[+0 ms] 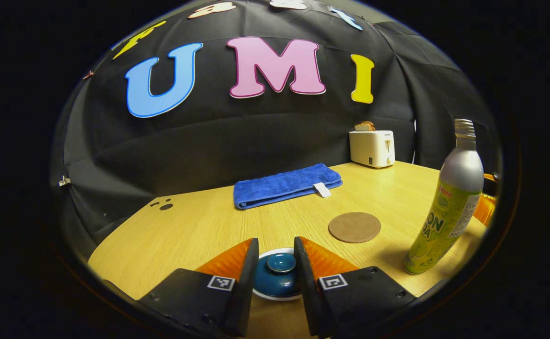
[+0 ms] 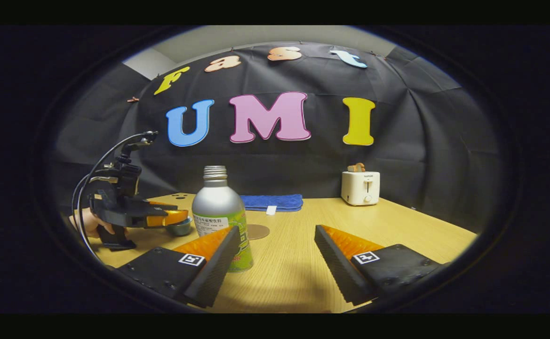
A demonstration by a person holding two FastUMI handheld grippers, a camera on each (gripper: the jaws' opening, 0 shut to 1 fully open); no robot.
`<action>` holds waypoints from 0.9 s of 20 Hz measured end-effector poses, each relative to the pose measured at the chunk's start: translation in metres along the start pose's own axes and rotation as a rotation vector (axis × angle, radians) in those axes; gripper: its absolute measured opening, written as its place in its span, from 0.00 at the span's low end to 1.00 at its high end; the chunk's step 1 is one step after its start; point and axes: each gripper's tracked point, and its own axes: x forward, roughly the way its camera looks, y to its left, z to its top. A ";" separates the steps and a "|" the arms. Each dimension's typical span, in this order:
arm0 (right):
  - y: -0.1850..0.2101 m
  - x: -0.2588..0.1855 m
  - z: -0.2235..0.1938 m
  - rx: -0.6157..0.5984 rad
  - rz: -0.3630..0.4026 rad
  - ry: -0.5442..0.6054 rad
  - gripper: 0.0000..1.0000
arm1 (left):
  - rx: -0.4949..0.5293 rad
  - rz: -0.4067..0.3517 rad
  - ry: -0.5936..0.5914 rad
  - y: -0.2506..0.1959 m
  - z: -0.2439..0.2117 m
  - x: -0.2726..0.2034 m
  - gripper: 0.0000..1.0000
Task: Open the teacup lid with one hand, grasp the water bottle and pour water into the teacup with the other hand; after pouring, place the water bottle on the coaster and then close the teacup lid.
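Observation:
A dark blue teacup lid [image 1: 275,280] with a round knob sits on the white-rimmed teacup at the near table edge. My left gripper [image 1: 276,242] straddles the knob, its jaws narrowed with a small gap on the left side. In the right gripper view the left gripper [image 2: 164,217] hovers over the teacup [image 2: 179,229], held by a hand [image 2: 84,221]. The uncapped silver bottle [image 1: 449,202] with a green label stands upright to the right. My right gripper [image 2: 277,230] is open, the bottle [image 2: 216,207] just beyond its left finger. The round brown coaster [image 1: 354,227] lies bare between cup and bottle.
A folded blue towel [image 1: 286,185] lies at the back of the wooden table [image 1: 185,235], and a white toaster [image 1: 372,147] with bread stands at the back right. The towel [image 2: 270,202] and toaster [image 2: 360,187] appear behind the bottle in the right gripper view.

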 end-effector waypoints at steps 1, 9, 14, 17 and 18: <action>0.000 0.000 0.001 0.000 0.000 0.000 0.98 | 0.005 -0.004 0.004 -0.001 0.000 0.000 0.49; 0.001 -0.001 0.001 -0.001 0.001 0.000 1.00 | 0.006 0.001 0.003 -0.002 0.001 0.000 0.36; 0.002 -0.001 0.000 -0.001 0.012 -0.001 0.98 | -0.055 0.023 -0.065 0.008 0.008 -0.008 0.32; 0.004 -0.002 0.001 -0.001 0.021 -0.001 0.98 | -0.094 0.033 -0.120 0.014 0.013 -0.014 0.32; 0.006 -0.003 0.000 0.000 0.032 -0.001 0.98 | -0.106 0.037 -0.137 0.015 0.015 -0.017 0.32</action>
